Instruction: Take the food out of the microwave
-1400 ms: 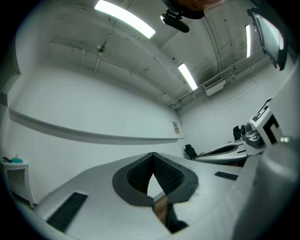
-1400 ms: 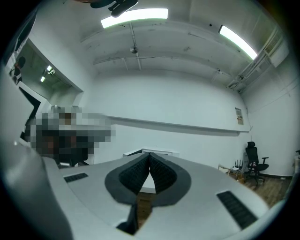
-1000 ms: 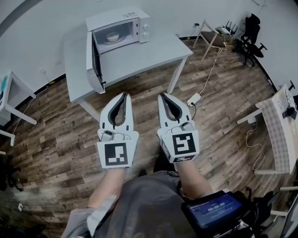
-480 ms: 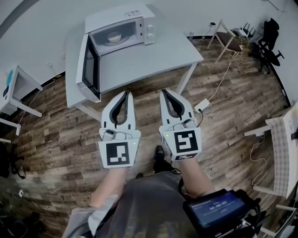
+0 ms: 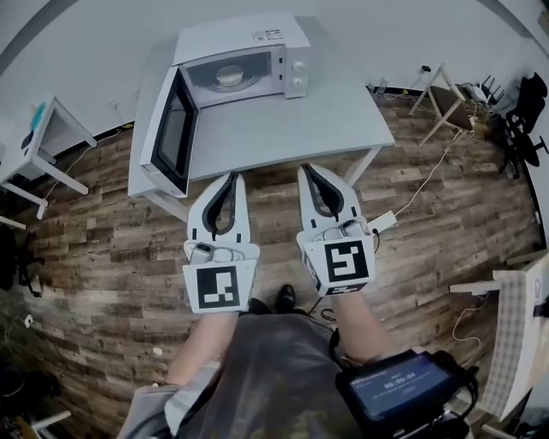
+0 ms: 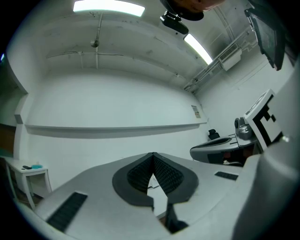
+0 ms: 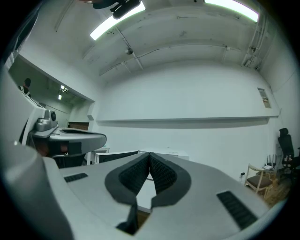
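Both my left gripper (image 5: 230, 177) and right gripper (image 5: 307, 171) have jaws clenched and empty, at frame centre. The door (image 5: 171, 129) of the microwave (image 5: 240, 39) is open, but the food (image 5: 228, 75) sits inside at upper centre; I judge that reaching in and taking it out is all left.

You work under bright, even light from ceiling strips (image 6: 108, 6), which glare white in both gripper views. Those views darken to black at their round rims, and straight lines bow. In your head view the walls curve, and the white surface (image 5: 283, 129) throws a soft shadow on the floor (image 5: 103, 257). The left claw (image 6: 153, 159) and right claw (image 7: 149, 159) look slightly soft up close.
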Demonstrator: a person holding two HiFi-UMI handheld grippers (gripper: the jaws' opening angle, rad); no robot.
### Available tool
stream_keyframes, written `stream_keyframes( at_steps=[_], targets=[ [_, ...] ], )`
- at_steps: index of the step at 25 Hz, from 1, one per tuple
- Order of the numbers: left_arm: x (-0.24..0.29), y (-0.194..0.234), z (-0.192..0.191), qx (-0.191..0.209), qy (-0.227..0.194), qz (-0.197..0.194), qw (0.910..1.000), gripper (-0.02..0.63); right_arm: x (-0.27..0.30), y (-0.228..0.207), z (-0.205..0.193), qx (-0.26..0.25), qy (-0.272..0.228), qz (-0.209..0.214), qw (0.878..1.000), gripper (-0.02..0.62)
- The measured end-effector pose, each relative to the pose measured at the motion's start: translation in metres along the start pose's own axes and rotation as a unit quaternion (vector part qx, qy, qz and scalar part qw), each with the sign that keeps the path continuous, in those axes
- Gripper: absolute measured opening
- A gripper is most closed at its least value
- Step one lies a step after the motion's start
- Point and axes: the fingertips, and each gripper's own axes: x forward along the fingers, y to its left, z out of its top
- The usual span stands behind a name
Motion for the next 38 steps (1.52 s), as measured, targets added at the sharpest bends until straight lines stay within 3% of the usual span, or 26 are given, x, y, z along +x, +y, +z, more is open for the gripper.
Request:
stream_keyframes(
  at_steps=[10,19,27,38],
  targets=[
    [0.029,0.017,-0.02,-0.005,0.015,0.047,0.9987,0.006,0.04,-0.005,-0.017,0.001,0.007,0.053,0.999,0.008],
    [0.07,0.036,-0.03,-0.002,0.018,0.072,0.9973,0.006,0.089,-0.023,-0.023,0.001,0.005,0.074,0.997,0.008],
    [0.11,0.07,-0.054,0.006,0.034,0.086,0.9957,0.006,0.146,-0.03,-0.04,0.011,0.012,0.089,0.996,0.008],
    [0.189,0.115,-0.079,-0.014,0.045,0.09,0.9948,0.006,0.236,-0.046,-0.055,0.009,0.03,0.101,0.994,0.008]
  ],
)
